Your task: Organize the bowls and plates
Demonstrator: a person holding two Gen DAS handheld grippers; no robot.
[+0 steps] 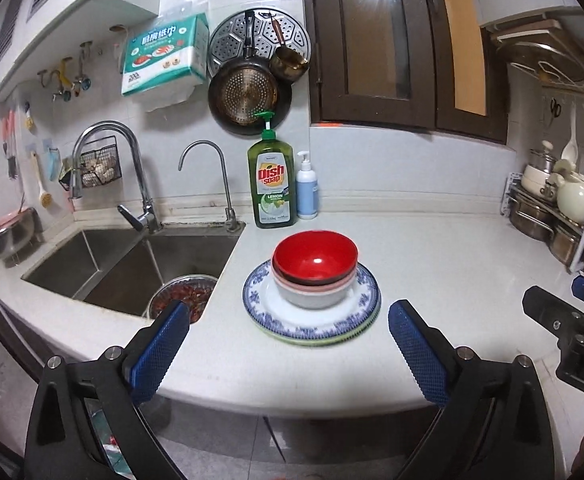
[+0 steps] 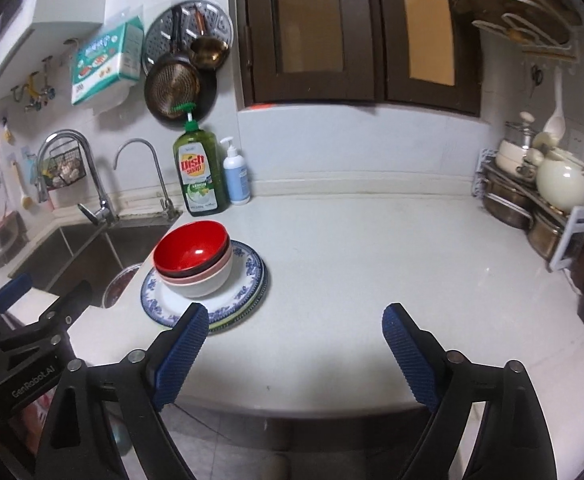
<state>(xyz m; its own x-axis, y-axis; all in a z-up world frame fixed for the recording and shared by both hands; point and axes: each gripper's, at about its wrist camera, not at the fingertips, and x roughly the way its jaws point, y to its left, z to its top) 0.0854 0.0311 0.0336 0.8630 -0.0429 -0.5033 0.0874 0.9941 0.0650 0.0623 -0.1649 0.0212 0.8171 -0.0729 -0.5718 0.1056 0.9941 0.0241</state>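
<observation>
With both jaws wide and empty, my left gripper (image 1: pixel 288 340) faces the bowl stack (image 1: pixel 315 270) head-on; right gripper (image 2: pixel 293 340) sits off to its right.

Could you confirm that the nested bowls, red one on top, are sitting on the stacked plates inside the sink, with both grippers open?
Not quite: the plates holding the bowls stand on the counter beside the sink, as the left wrist view shows. The left gripper and right gripper are open.

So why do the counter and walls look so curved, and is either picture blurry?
Both views are fisheye, so the counter edge bows and corners go black. In the left wrist view the red bowl and plates are slightly smeared; in the right wrist view the dish soap bottle looks soft. The red bowl shows a small glare spot.
</observation>
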